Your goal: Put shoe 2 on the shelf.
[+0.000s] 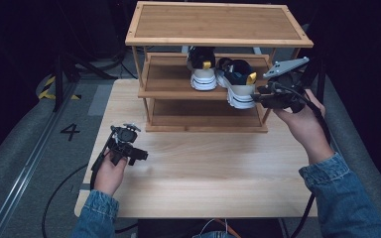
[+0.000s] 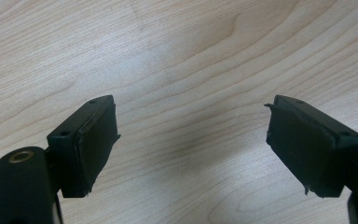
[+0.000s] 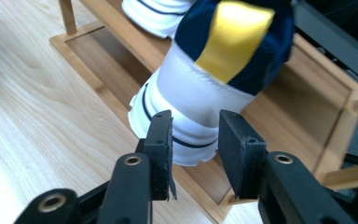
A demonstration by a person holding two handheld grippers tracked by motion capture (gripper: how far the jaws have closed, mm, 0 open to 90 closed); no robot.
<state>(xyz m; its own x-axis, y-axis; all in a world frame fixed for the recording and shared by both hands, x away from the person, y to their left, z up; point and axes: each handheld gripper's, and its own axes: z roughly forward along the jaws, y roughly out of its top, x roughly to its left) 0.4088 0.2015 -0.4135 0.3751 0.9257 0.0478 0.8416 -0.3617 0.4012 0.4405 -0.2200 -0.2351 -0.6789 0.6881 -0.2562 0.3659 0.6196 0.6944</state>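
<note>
Here the right gripper [image 3: 195, 140] jaws flank a sneaker's [image 3: 200, 88] white heel; left gripper [image 2: 191, 140] jaws gape empty.

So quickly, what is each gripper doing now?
Left gripper: open, holding nothing, over the table.
Right gripper: jaws around the shoe heel; a firm grip cannot be told.

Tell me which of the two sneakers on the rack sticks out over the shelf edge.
The right sneaker, at the right hand-held gripper: it sits angled, its white heel overhanging the middle shelf. The left sneaker sits straight, fully on the shelf.
</note>
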